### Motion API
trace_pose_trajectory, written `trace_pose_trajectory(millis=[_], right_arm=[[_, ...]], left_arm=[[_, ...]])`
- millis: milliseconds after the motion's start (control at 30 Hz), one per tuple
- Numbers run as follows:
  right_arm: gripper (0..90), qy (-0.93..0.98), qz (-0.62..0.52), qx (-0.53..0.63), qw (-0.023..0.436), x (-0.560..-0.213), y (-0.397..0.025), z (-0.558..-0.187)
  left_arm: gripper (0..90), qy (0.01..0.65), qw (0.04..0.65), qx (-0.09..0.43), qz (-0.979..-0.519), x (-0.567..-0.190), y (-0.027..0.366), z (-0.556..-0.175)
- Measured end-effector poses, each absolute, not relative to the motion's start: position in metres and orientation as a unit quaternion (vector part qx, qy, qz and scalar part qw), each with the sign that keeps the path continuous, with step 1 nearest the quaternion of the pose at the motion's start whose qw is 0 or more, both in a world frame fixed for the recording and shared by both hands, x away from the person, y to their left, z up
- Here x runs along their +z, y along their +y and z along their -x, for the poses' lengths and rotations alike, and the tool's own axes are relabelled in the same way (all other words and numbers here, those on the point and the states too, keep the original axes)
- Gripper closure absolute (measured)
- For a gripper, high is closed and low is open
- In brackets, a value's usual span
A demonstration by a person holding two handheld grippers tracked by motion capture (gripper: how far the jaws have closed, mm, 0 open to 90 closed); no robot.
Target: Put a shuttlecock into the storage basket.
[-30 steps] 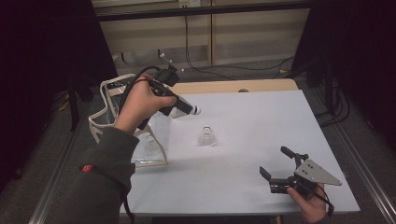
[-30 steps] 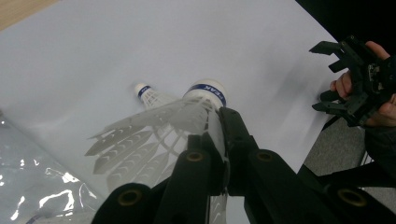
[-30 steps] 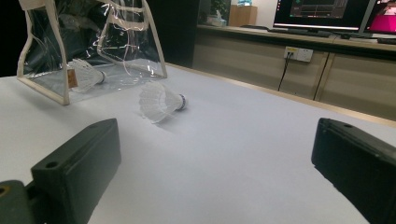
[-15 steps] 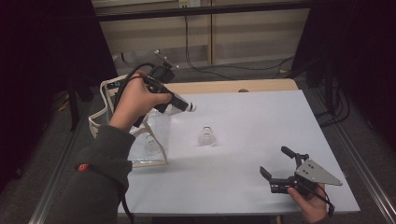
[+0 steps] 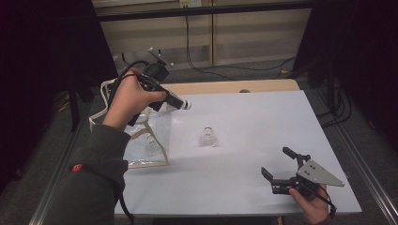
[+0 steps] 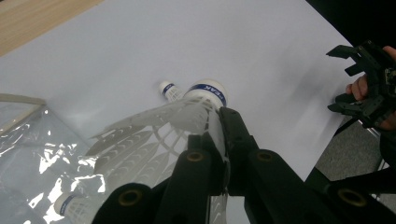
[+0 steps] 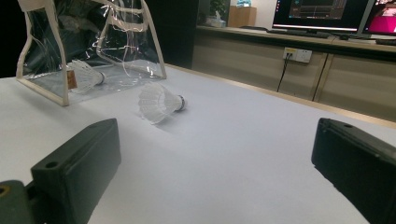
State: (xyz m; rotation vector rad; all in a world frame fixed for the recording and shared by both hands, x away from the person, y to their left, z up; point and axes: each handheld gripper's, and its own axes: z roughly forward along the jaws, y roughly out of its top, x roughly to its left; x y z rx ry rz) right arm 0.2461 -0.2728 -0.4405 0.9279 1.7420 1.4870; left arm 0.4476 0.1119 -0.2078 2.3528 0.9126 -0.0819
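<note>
My left gripper (image 5: 177,101) hovers above the table's left side, shut on a white shuttlecock (image 5: 186,105); in the left gripper view the jaws pinch its feather skirt (image 6: 159,126) and the cork points away. A second shuttlecock (image 5: 207,136) (image 6: 169,90) (image 7: 159,102) lies on its side on the white table (image 5: 263,122). A clear plastic bag (image 5: 141,136) (image 7: 93,42) stands below my left hand with another shuttlecock (image 5: 150,143) (image 7: 84,74) inside. My right gripper (image 5: 276,161) (image 7: 215,154) rests open near the front right corner, nothing between its jaws.
A wooden strip (image 5: 225,87) runs along the table's far edge. Beyond it stand cabinets with cables (image 5: 197,42). In the right gripper view, monitors (image 7: 322,14) sit on a counter at the back.
My left gripper has carried the shuttlecock a little left and toward the far side, above the bag. The right gripper has stayed put.
</note>
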Motion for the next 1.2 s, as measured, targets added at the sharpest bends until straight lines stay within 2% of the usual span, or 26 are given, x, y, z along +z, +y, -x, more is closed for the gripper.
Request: trace_pose_trajectory(millis=[1200], right_arm=[[1.5, 0.666, -0.354, 0.568, 0.33, -0.44, -0.273, -0.246]], left_arm=[[89.5, 0.379, 0.304, -0.004, -0.874, -0.193, 0.149, -0.45]])
